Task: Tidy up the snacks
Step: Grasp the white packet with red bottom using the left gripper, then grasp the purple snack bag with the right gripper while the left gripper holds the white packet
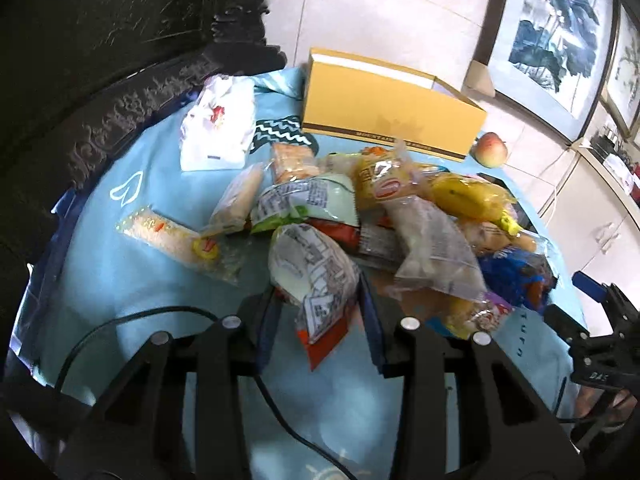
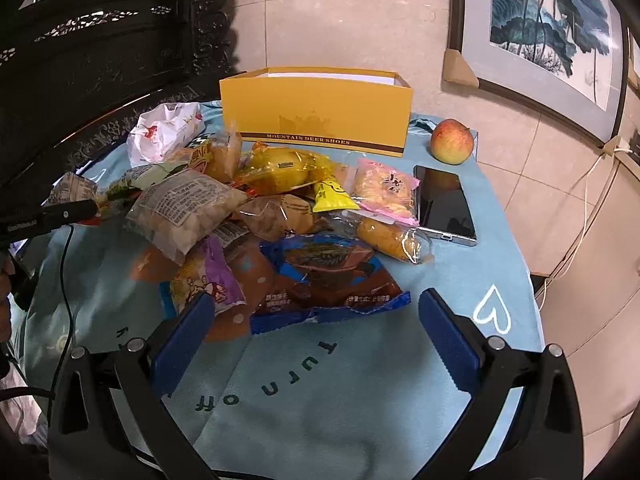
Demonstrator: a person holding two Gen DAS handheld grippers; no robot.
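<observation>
A pile of wrapped snacks (image 1: 400,208) lies on a table under a light blue cloth (image 1: 120,272). My left gripper (image 1: 320,292) is shut on a white packet with grey print and a red end (image 1: 316,276), at the near edge of the pile. In the right wrist view this packet (image 2: 72,190) shows at the far left. My right gripper (image 2: 316,300) stands open just in front of a blue and brown packet (image 2: 328,276), with nothing between its fingers. An open yellow shoe box (image 2: 316,108) stands behind the pile.
An apple (image 2: 452,142) and a dark phone (image 2: 444,204) lie right of the pile. A crumpled white bag (image 2: 164,128) sits at the back left. A long rice-cracker packet (image 1: 172,240) lies apart. Dark carved furniture (image 1: 100,60) stands left; a black cable (image 1: 120,320) trails near.
</observation>
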